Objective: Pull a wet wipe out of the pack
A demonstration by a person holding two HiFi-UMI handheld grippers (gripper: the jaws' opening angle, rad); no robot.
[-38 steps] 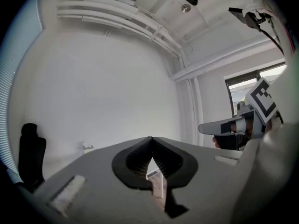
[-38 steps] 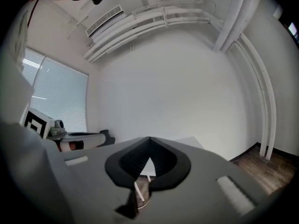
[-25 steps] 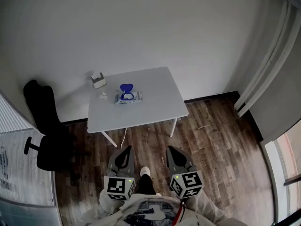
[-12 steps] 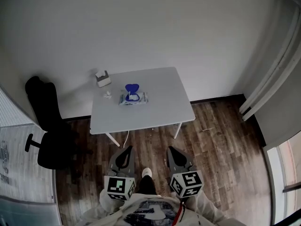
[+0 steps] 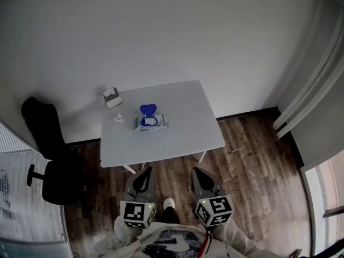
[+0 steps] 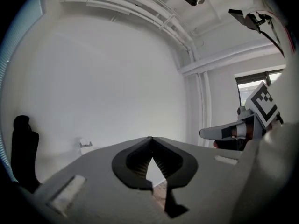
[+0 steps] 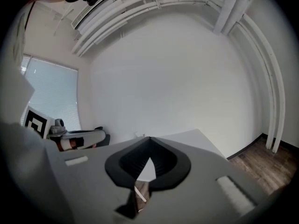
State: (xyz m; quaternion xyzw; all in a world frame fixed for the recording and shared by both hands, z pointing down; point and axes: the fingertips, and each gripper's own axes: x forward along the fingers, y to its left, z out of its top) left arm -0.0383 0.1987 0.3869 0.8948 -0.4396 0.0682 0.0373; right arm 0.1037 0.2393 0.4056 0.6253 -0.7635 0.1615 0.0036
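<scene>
Wet-wipe pack [image 5: 150, 122] lay flat on the table [image 5: 188, 133], a little left of the table's middle and well in from every edge, which I judged left room to come at it from the near side. Its blue lid [image 5: 148, 110] stood flipped up toward the table's far edge, so the opening was already bared and, as I read it, a wipe could be pinched without first working the flap. A small white box [image 5: 112, 97] sat at the table's far left corner, and a crumpled white scrap [image 5: 117, 118] lay on the table just left of the pack; neither blocked the approach. I had both tools well short of the table's near edge, over the wooden floor [image 5: 252, 181], side by side and aimed at the table. The left gripper [image 5: 144, 170] had its jaws closed tip to tip on nothing, and the right gripper [image 5: 198, 170] was likewise shut and empty, a sensible carrying posture before reaching. No wipe had been drawn yet.
</scene>
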